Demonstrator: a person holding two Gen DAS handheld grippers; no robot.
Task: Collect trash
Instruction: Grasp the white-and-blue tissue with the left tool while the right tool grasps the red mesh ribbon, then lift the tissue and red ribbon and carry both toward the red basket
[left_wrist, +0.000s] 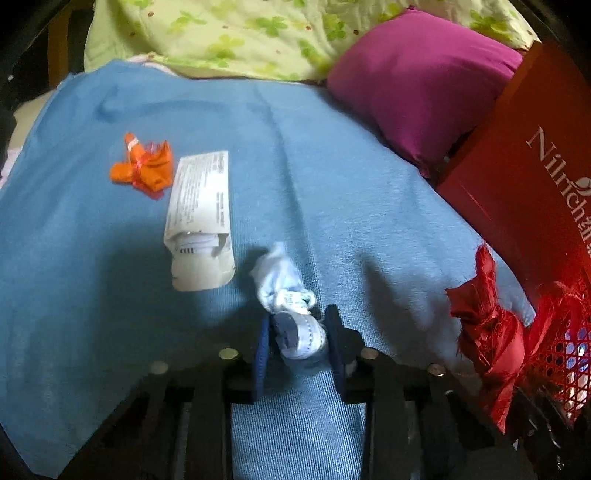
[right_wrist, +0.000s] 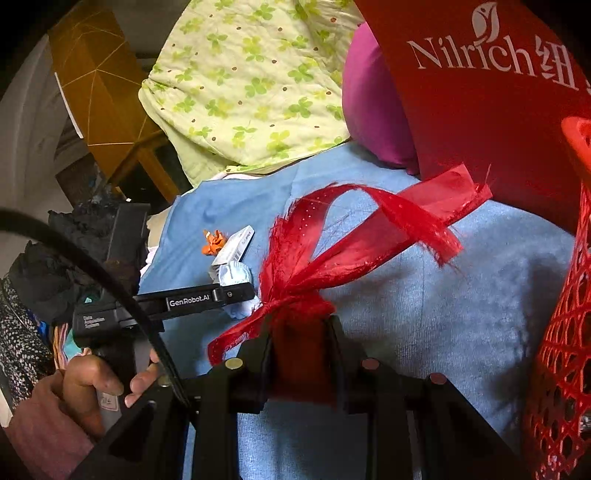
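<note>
Now the left gripper (left_wrist: 297, 341) has its jaws clamped on a crumpled white and blue wrapper (left_wrist: 286, 291), low over the blue cloth (left_wrist: 332, 184) that covers the bed. Just past the wrapper, farther from the gripper, lies a white paper packet (left_wrist: 201, 218) with small print on it. Beyond the packet sits a scrunched orange wrapper (left_wrist: 144, 166), touching the packet's far corner or very close to it (hard to tell which).

The right gripper (right_wrist: 301, 354) has its jaws shut tight on a frayed red ribbon (right_wrist: 354, 236). The ribbon loops up and away from the jaws, above the blue cloth. A red mesh basket (right_wrist: 565, 354) stands just to the right of the ribbon. Behind the ribbon leans a red box (right_wrist: 480, 110) with "Nilrich" printed on it. A purple pillow (left_wrist: 421, 77) rests beside the box, and a green clover quilt (left_wrist: 236, 33) is bunched up behind the pillow.
</note>
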